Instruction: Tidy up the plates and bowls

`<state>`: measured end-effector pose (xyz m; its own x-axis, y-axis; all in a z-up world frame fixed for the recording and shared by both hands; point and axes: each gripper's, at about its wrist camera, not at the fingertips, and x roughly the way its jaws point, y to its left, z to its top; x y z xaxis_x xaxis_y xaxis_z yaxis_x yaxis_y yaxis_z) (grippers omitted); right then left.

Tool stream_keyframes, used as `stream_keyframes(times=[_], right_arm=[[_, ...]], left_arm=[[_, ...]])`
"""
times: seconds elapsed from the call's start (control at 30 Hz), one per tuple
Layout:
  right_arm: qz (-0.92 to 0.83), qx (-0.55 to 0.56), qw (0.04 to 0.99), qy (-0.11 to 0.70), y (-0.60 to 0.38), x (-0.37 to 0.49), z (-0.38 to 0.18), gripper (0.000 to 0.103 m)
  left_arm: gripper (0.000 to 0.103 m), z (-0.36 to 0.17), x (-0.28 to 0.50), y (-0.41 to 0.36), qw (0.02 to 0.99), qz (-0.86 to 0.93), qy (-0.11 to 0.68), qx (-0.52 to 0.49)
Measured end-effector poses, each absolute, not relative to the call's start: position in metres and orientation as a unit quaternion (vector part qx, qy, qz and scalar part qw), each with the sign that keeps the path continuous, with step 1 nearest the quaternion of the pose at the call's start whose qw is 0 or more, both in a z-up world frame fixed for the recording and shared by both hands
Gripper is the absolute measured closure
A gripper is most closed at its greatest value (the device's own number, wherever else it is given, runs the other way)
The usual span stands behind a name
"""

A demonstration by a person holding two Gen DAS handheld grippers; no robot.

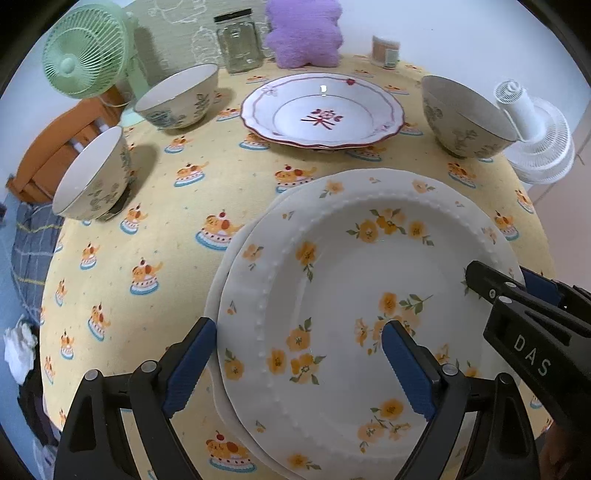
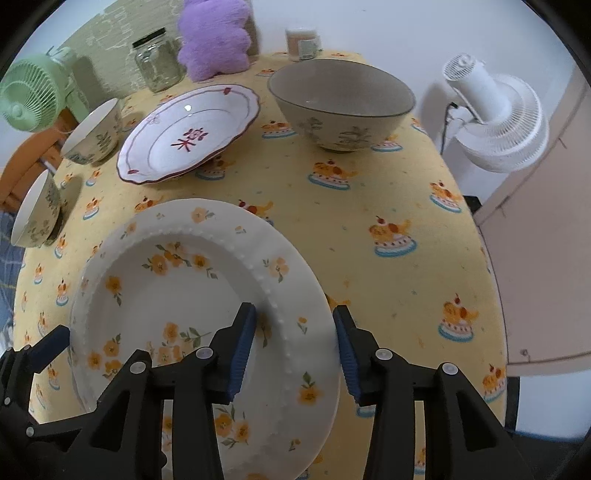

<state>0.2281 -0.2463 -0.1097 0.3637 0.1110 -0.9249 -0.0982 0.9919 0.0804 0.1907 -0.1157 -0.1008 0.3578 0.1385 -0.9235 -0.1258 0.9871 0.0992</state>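
Observation:
A white plate with orange flowers (image 1: 343,295) lies on another white plate at the table's near edge; it also shows in the right wrist view (image 2: 177,295). My left gripper (image 1: 299,362) is open, its jaws straddling the plate's left rim. My right gripper (image 2: 295,350) is open, its jaws straddling the plate's right rim. A red-trimmed plate (image 1: 321,109) lies on another plate at the back middle, also in the right wrist view (image 2: 188,136). Three floral bowls stand around: back left (image 1: 179,98), left edge (image 1: 94,175), back right (image 1: 465,118).
A yellow tablecloth (image 1: 184,229) covers the table. A glass jar (image 1: 240,42), a purple plush (image 1: 304,31) and a small container (image 1: 386,50) stand along the back. A green fan (image 1: 86,55) stands left, a white fan (image 2: 498,122) right of the table.

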Motion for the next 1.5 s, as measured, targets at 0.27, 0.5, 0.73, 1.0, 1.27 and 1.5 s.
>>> stream_keyframes(times=[0.27,0.5,0.73,1.0,1.27,1.5], right_arm=[[0.085,-0.011,0.822,0.563,-0.24,0.228,-0.113,0.055],[0.072,-0.013,0.833,0.549,-0.234,0.212,-0.096,0.033],[0.056,-0.016,0.853,0.519,-0.214,0.192,-0.062,0.03],[0.041,0.018,0.866,0.497,-0.194,0.195,-0.031,0.029],[0.047,0.011,0.875,0.481,-0.178,0.243,-0.021,0.029],[0.059,0.027,0.87,0.489,-0.174,0.312,-0.039,0.029]], left_arm=[[0.011,-0.095,0.184,-0.114,0.826,0.093,0.556,-0.01],[0.01,-0.085,0.176,-0.109,0.838,0.062,0.542,-0.013],[0.01,-0.062,0.167,-0.086,0.857,0.048,0.513,-0.014],[0.01,-0.036,0.181,-0.066,0.872,0.033,0.487,-0.014],[0.01,-0.029,0.225,-0.052,0.879,0.062,0.473,-0.013],[0.011,-0.047,0.287,-0.047,0.869,0.097,0.484,-0.03]])
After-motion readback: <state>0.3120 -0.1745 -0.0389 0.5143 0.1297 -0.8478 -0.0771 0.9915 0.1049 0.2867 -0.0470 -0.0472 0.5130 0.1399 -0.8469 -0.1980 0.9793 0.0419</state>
